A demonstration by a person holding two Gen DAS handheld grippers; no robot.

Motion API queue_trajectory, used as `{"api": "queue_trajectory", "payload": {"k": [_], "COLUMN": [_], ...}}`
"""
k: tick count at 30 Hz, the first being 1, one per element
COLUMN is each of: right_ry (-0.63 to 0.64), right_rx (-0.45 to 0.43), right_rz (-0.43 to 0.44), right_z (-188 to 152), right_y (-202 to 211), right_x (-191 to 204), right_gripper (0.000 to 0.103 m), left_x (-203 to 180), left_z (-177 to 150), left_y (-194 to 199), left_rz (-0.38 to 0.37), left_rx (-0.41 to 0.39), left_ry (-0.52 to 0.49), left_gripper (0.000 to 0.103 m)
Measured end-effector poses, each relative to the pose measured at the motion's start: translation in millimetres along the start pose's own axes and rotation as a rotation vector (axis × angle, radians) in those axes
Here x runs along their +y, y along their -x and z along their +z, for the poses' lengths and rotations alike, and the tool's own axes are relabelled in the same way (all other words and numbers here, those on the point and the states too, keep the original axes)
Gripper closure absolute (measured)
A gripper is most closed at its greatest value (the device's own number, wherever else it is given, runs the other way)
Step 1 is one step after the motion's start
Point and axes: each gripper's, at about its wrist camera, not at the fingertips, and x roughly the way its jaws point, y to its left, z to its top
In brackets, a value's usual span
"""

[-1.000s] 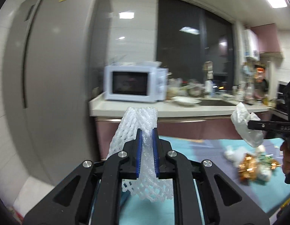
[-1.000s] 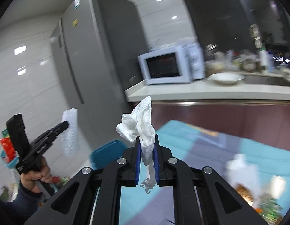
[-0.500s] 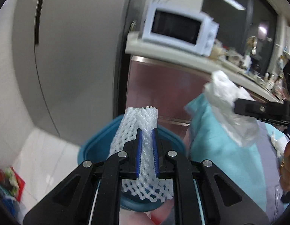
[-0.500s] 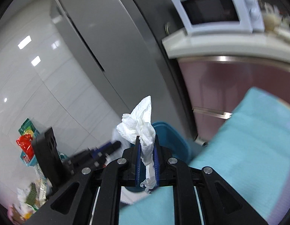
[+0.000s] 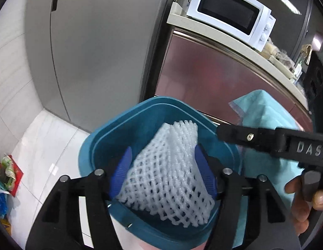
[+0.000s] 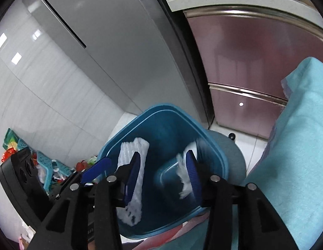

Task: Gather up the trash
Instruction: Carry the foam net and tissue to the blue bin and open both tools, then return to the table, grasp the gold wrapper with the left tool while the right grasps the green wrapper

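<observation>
A blue trash bin (image 5: pixel 99 143) stands on the floor below both grippers; it also shows in the right wrist view (image 6: pixel 161 114). My left gripper (image 5: pixel 162 168) is open over the bin, and a white foam net (image 5: pixel 167 173) lies loose between its blue pads. The net shows in the right wrist view (image 6: pixel 132 152) beside the left gripper. My right gripper (image 6: pixel 162 175) is open over the bin, and a white tissue (image 6: pixel 185 179) is blurred against its right pad, falling. The right gripper's finger (image 5: pixel 265 139) crosses the left wrist view.
A grey fridge (image 5: pixel 94 48) stands behind the bin, with a pink cabinet (image 6: pixel 255 52) and a white microwave (image 5: pixel 230 14) on the counter. A table with a teal cloth (image 6: pixel 297 145) is to the right. Colourful clutter (image 6: pixel 36 162) lies on the floor at left.
Both grippers have dropped lower over the blue bin and opened. The foam net has spread out between the left pads, and the tissue has left the right grip.
</observation>
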Motion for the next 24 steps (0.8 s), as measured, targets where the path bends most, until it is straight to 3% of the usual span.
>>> {"api": "queue_trajectory", "payload": {"k": [3, 5, 8, 15, 24], "right_ry": [-0.024, -0.019, -0.003, -0.013, 0.026], "right_rx": [-0.021, -0.059, -0.120, -0.232, -0.411], "right_rz": [0.019, 0.021, 0.004, 0.000, -0.085], "right_z": [2, 5, 6, -7, -73], "right_y": [8, 23, 47, 116, 208], "right_x": [-2, -1, -6, -21, -44], "right_gripper": [0.056, 0.054, 0.051, 0.046, 0.036], "left_x": [-15, -10, -14, -40, -106], "left_z": [-5, -20, -18, -7, -9], "left_y": [4, 20, 25, 34, 92], "left_rz": [0.009, 0.008, 0.006, 0.022, 0.061], "left_rx": [-0.036, -0.060, -0.071, -0.109, -0.212], "left_ry": [-0.027, -0.033, -0.044, -0.103, -0.255], "left_gripper": [0.020, 0.018, 0.006, 0.006, 0.006]}}
